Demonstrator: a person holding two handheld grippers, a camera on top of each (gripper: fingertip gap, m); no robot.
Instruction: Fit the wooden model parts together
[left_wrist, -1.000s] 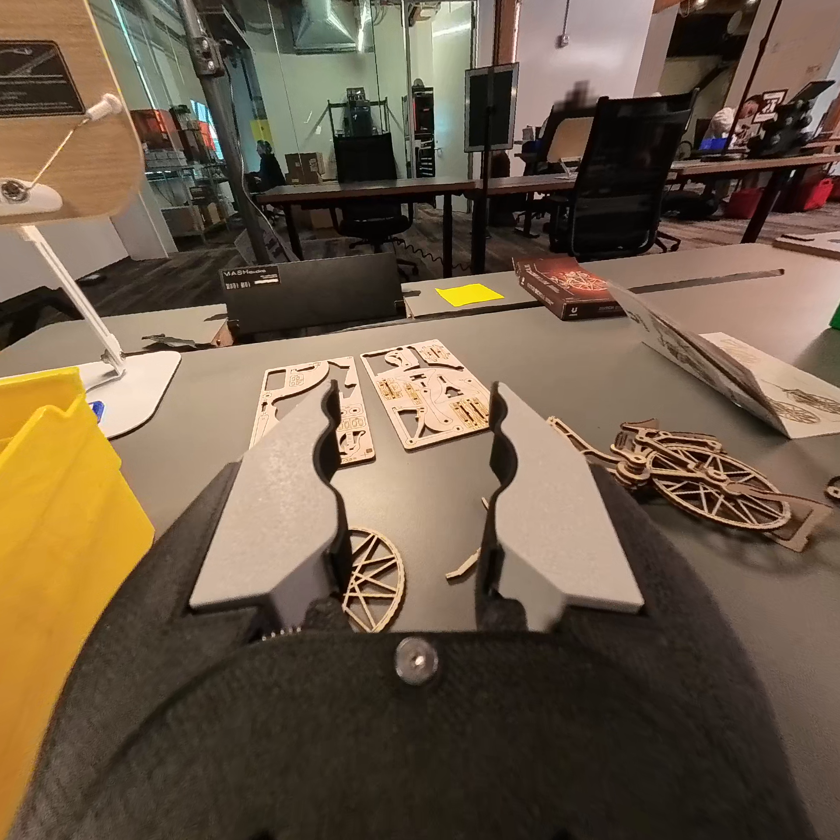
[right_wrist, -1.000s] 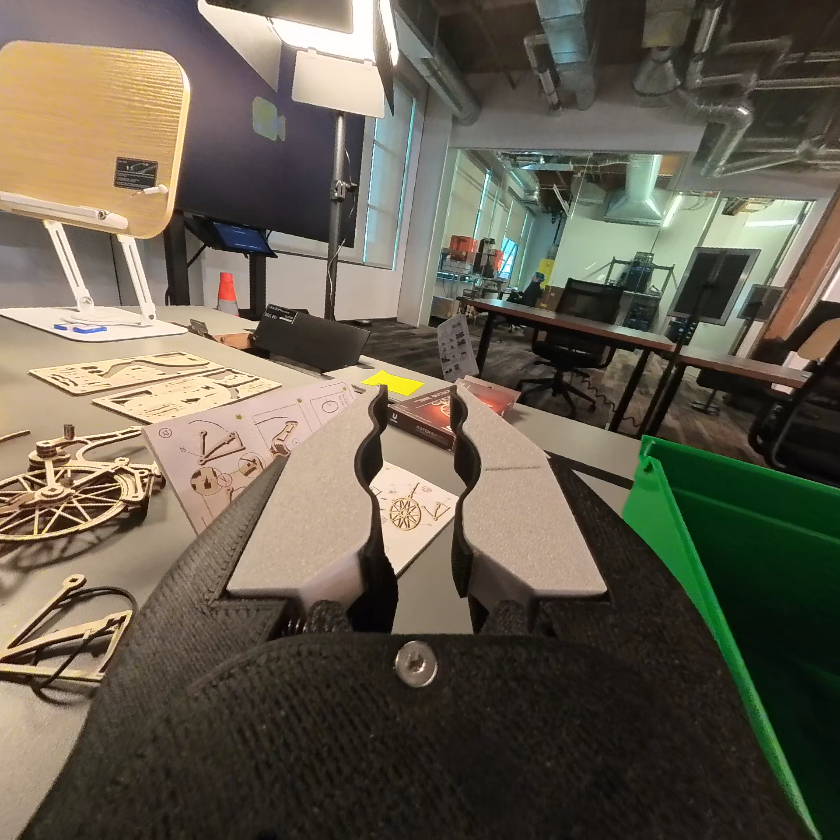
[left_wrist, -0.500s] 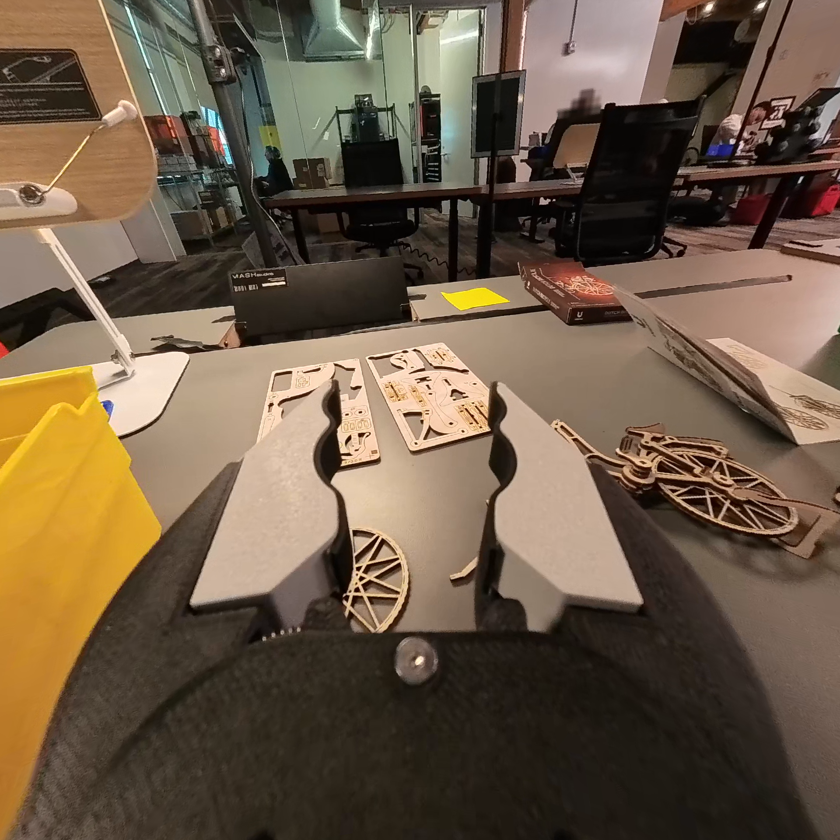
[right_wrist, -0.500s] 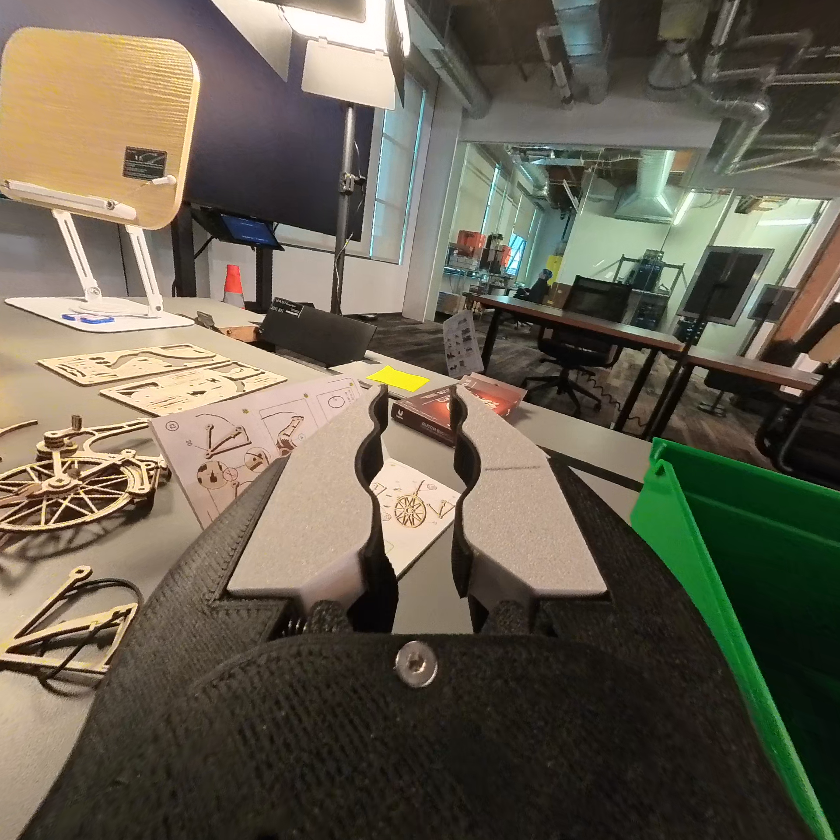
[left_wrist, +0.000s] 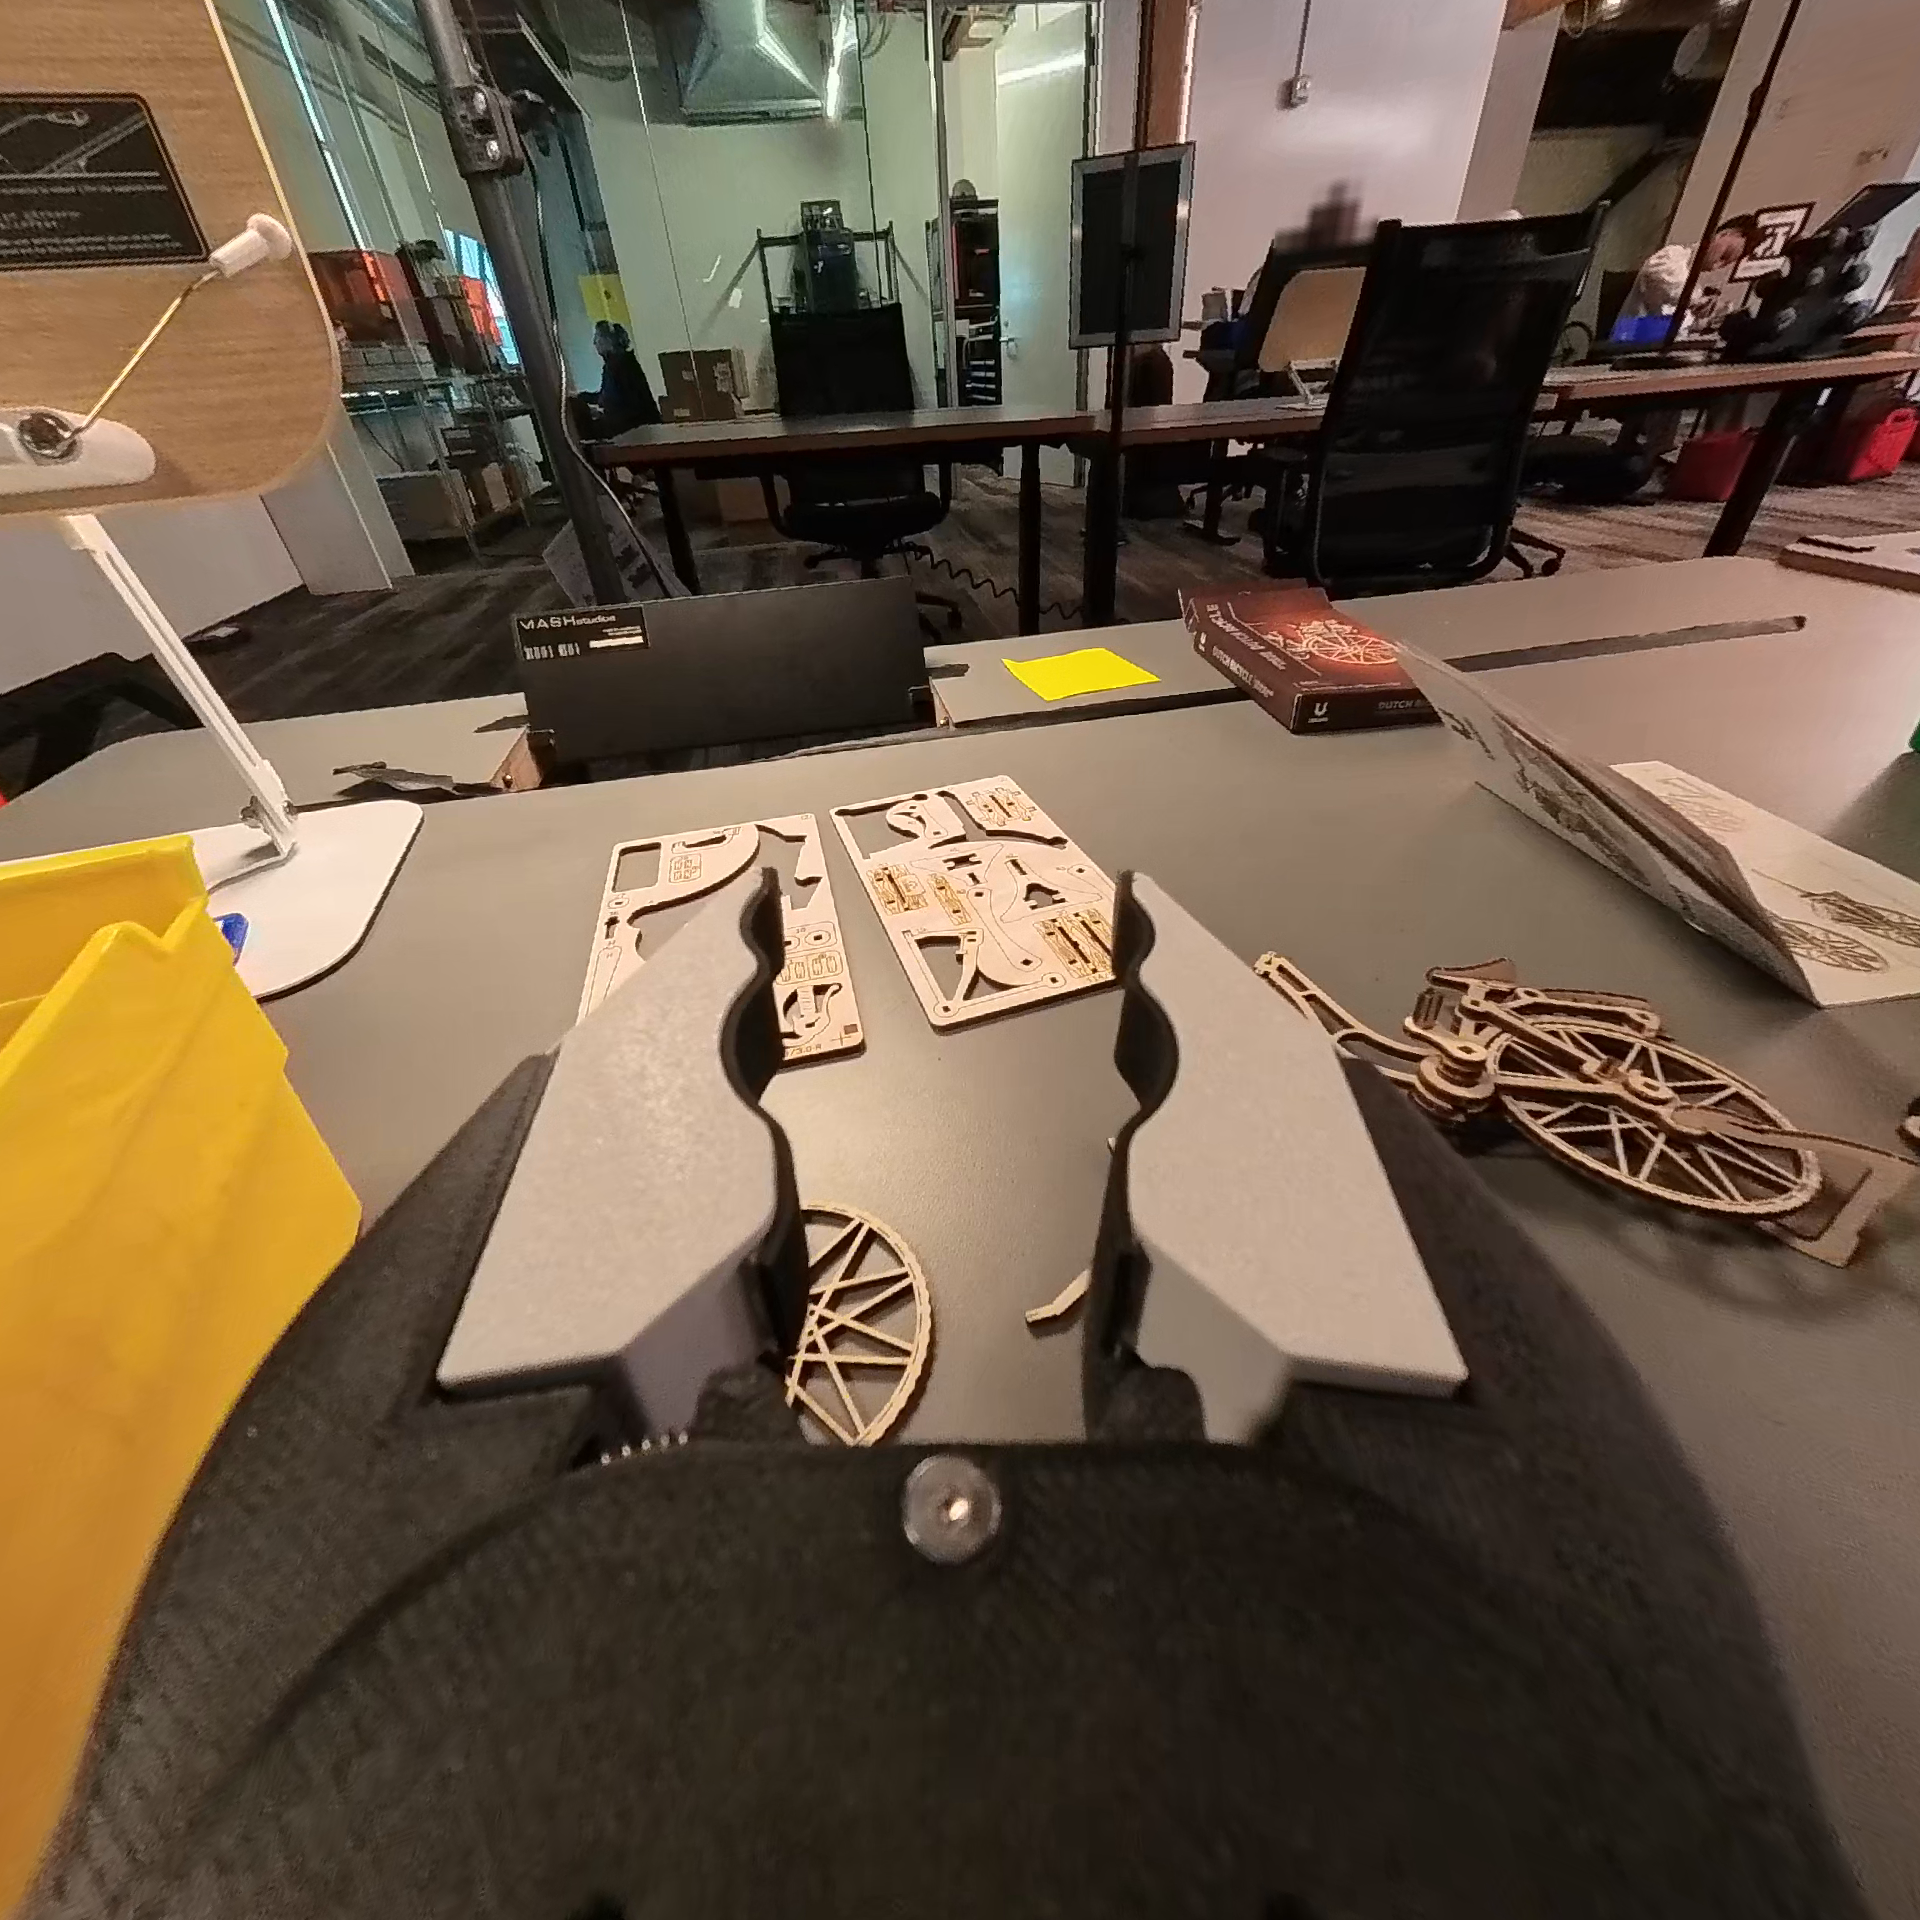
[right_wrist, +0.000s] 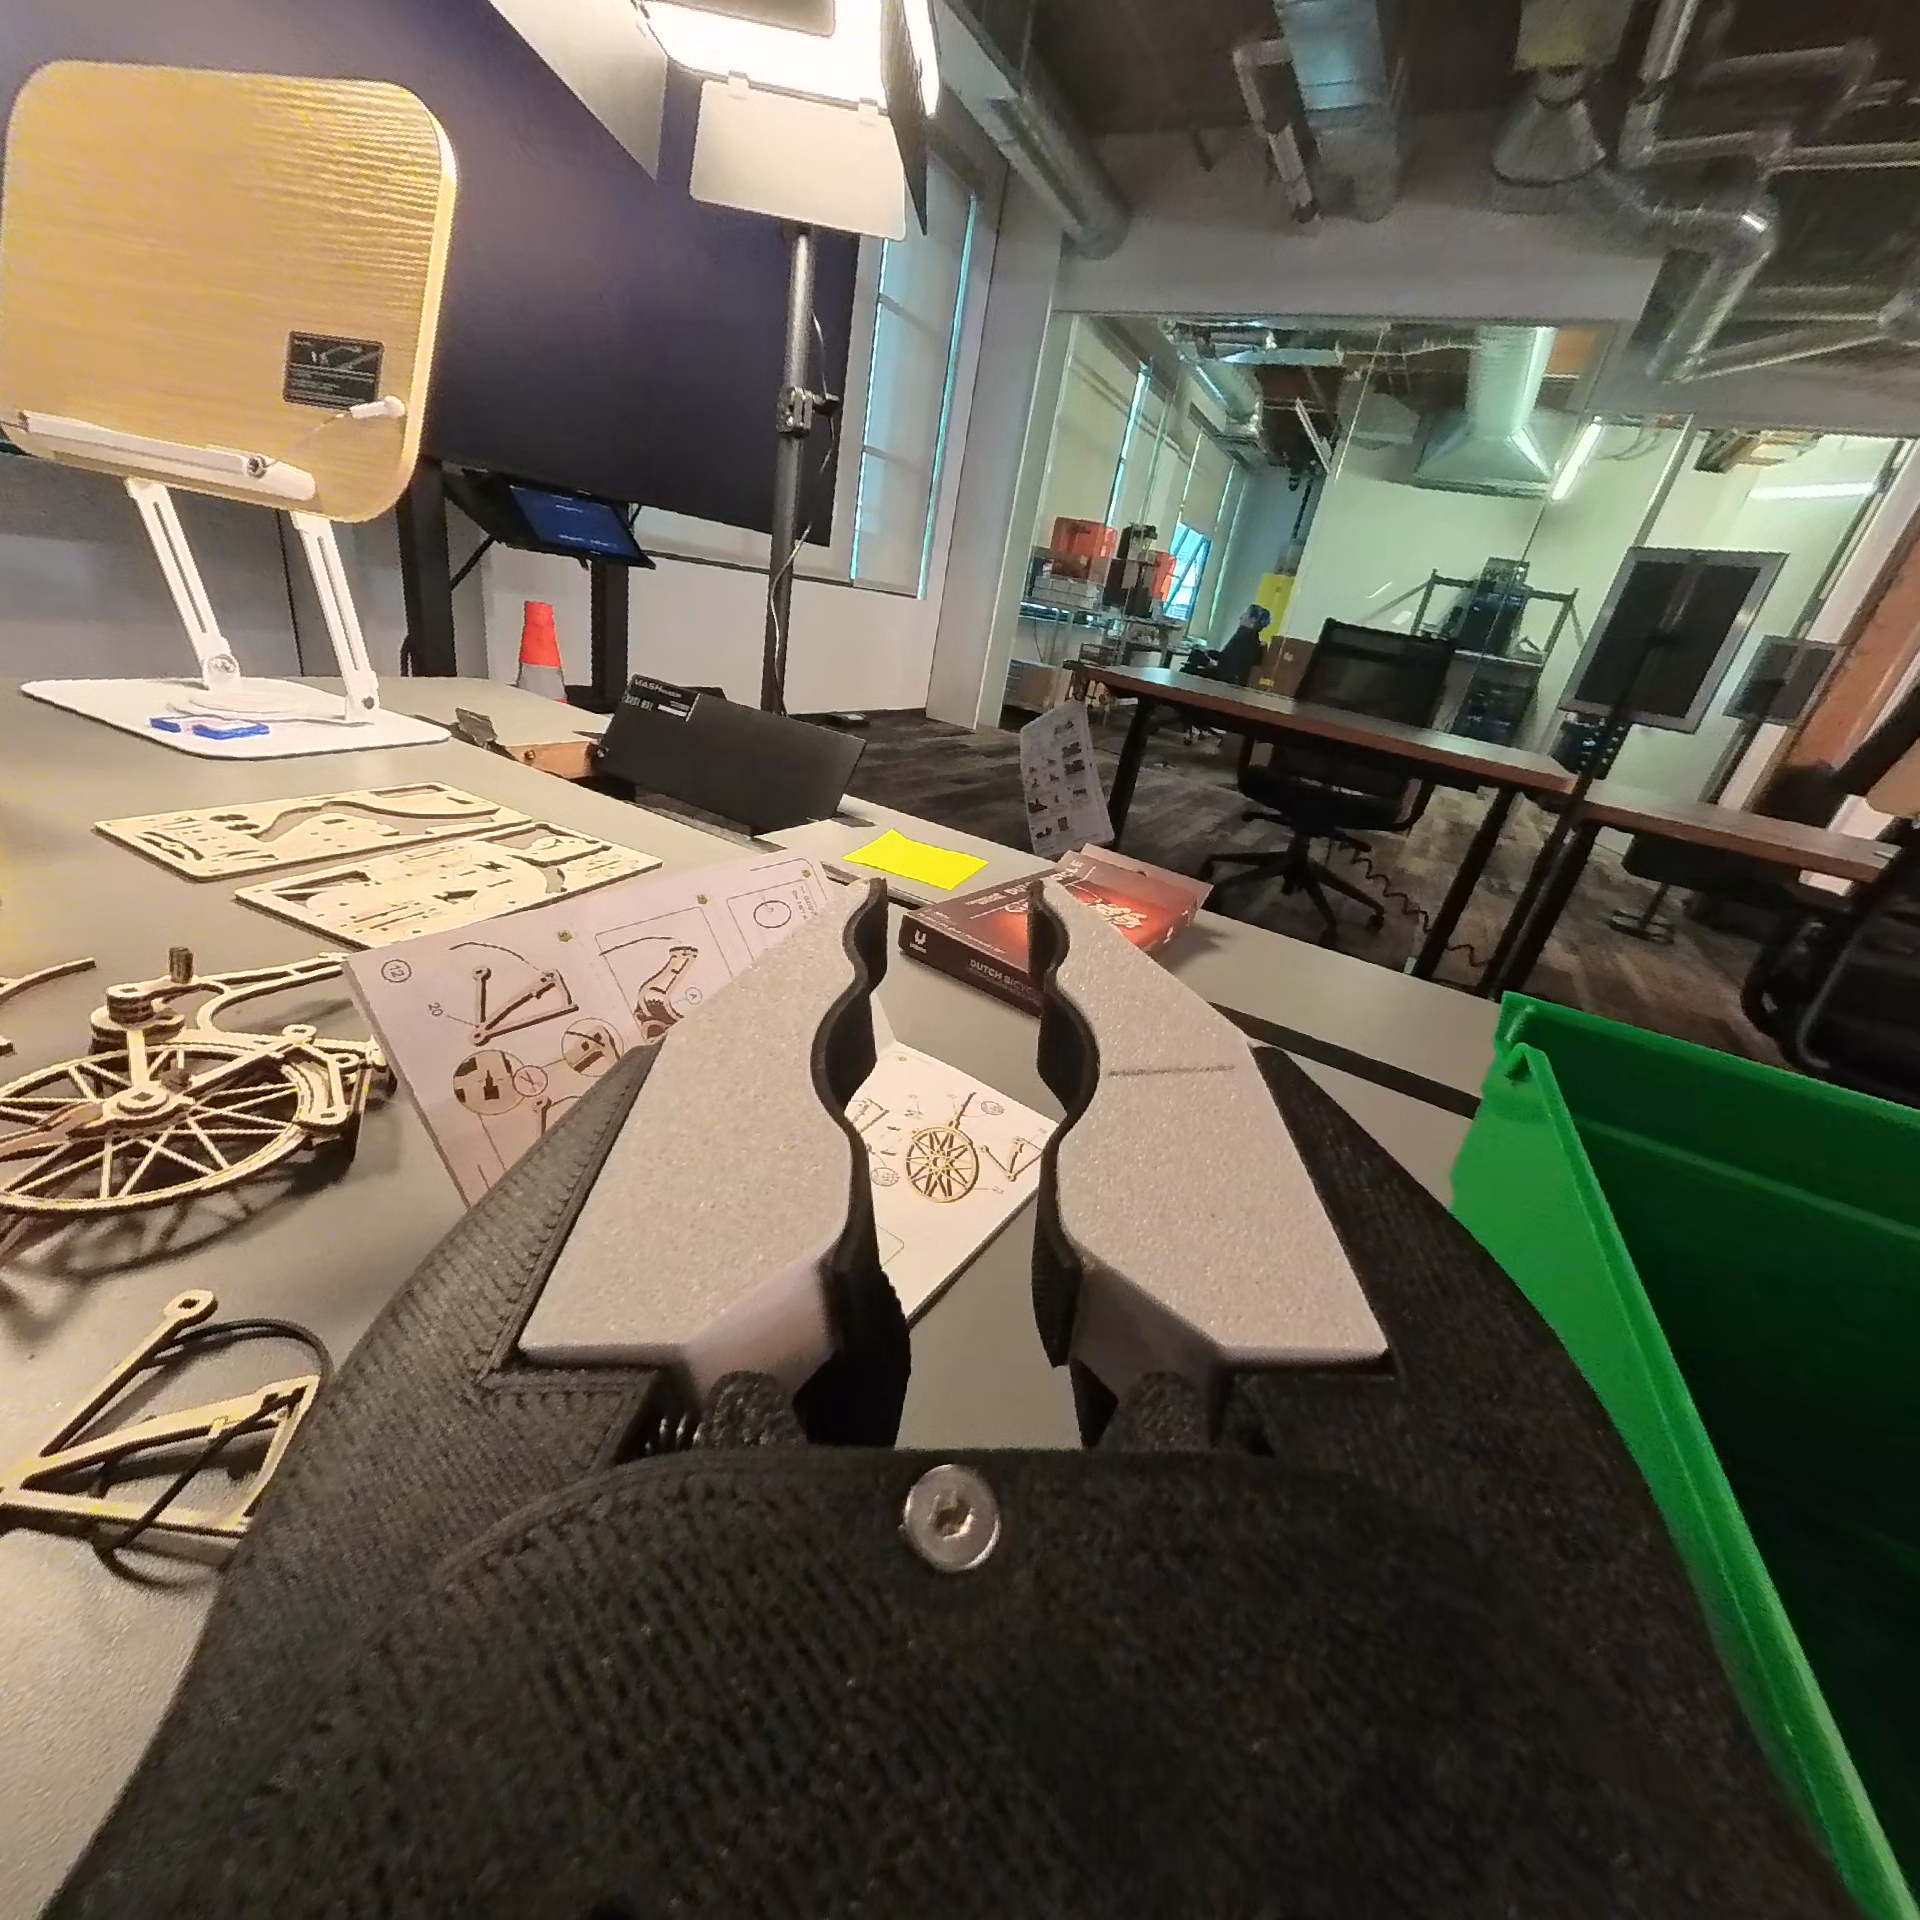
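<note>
On the grey table (left_wrist: 1039, 790) ahead of you, your left gripper (left_wrist: 945, 894) hangs with its jaws spread wide and nothing between them. Below it lie a loose spoked wooden wheel (left_wrist: 857, 1325) and a small curved wooden sliver (left_wrist: 1058, 1301). Two laser-cut part sheets (left_wrist: 977, 909) sit just beyond its tips, and the half-built wooden bicycle (left_wrist: 1590, 1101) rests off to your right, near the folded instruction sheet (left_wrist: 1683, 883). Your right gripper (right_wrist: 961, 909) is parted only narrowly, empty, above that instruction sheet (right_wrist: 592, 977), with the green bin (right_wrist: 1704, 1268) beside it. A wooden frame piece (right_wrist: 156, 1423) lies nearest its left side.
</note>
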